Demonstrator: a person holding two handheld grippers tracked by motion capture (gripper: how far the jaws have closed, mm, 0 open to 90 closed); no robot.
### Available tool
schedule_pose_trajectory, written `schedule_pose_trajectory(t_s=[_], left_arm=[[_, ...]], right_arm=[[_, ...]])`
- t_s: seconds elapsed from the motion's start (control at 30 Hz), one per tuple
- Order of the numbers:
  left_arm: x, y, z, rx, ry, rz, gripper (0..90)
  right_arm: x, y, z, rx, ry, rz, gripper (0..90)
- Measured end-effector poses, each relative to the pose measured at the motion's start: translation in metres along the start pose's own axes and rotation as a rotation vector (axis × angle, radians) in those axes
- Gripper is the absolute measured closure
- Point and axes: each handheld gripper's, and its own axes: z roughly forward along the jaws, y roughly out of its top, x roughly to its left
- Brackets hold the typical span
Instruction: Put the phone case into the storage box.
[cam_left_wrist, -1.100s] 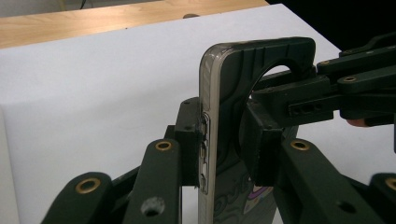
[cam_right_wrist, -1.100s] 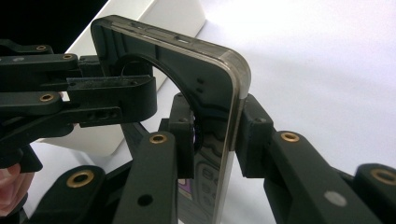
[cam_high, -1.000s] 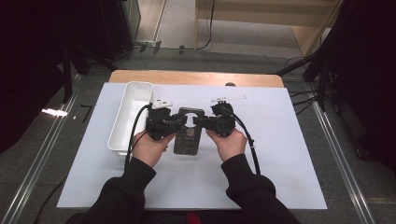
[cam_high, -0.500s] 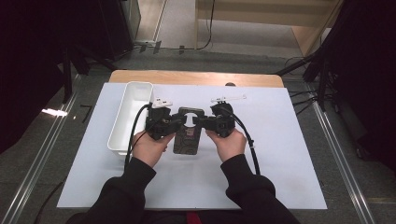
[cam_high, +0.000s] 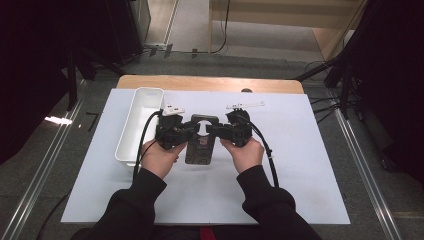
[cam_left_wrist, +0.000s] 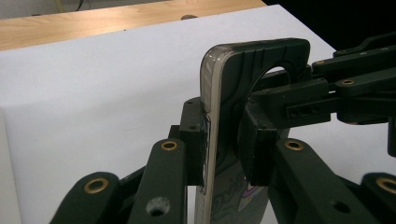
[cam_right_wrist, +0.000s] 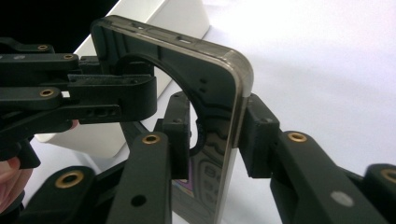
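Note:
A dark patterned phone case (cam_high: 201, 150) with a large round cutout is held on edge over the white sheet, between both hands. My left gripper (cam_high: 191, 131) comes from the left and is shut on the case's upper edge; in the left gripper view its pads (cam_left_wrist: 194, 135) press the case (cam_left_wrist: 261, 56) from both sides. My right gripper (cam_high: 214, 131) comes from the right. Its jaws have just been opening a little, but its pads (cam_right_wrist: 259, 135) still lie against the case (cam_right_wrist: 219, 88). Each gripper view shows the other gripper across the cutout.
A long white tray (cam_high: 145, 100) stands left of the hands, also seen behind the case in the right gripper view (cam_right_wrist: 177, 18). A white sheet (cam_high: 300, 165) covers the wooden table (cam_high: 210, 82). Cables trail from both grippers towards the person.

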Motion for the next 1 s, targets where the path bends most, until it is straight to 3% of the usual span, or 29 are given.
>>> schedule_pose_trajectory(t_s=[0.4, 0.6, 0.8, 1.0], left_arm=[[0.002, 0.001, -0.001, 0.002, -0.017, -0.008, 73.4], [0.003, 0.002, -0.001, 0.002, -0.024, -0.009, 73.4], [0.003, 0.003, -0.003, 0.003, -0.033, -0.007, 73.3], [0.004, 0.004, -0.003, 0.008, -0.047, -0.007, 73.2]], right_arm=[[-0.002, -0.001, -0.006, -0.03, 0.011, -0.063, 44.2], [-0.003, -0.002, -0.011, -0.016, 0.034, -0.117, 36.6], [-0.007, -0.006, -0.02, 0.003, 0.06, -0.145, 33.2], [-0.012, -0.01, -0.03, 0.009, 0.09, -0.14, 32.6]])
